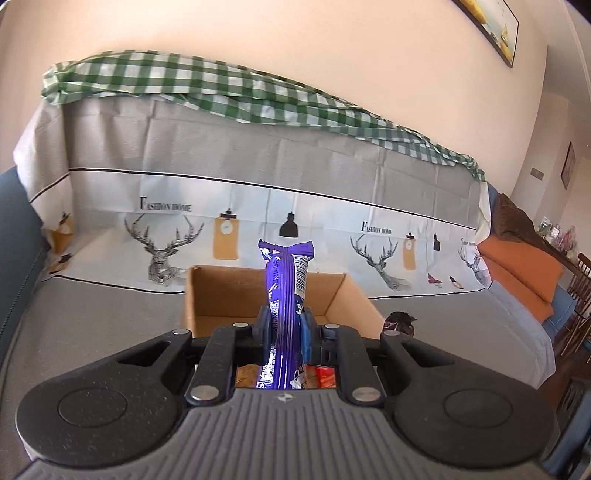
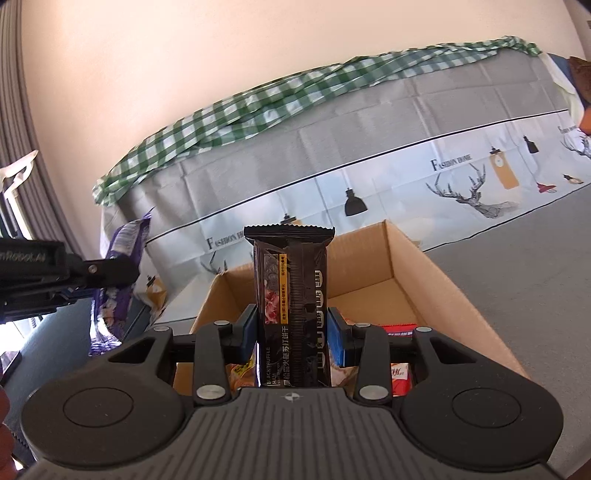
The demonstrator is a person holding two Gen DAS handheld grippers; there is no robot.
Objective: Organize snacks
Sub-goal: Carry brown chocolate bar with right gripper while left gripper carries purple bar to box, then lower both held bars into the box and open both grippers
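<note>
Left wrist view: purple packet (image 1: 286,291) pinched tight in the left tongs (image 1: 286,325), ahead of them the box (image 1: 207,295). Right tongs (image 2: 291,328), part open, clamp a black packet (image 2: 291,288) above the box (image 2: 424,273). Step seems loading; next needs lowering and release.

My gripper bodies hide most of the box (image 1: 221,295) contents. The framed picture (image 1: 491,26) is cut off at the top edge. Items on the far shelf (image 1: 557,236) are too small to identify.
</note>
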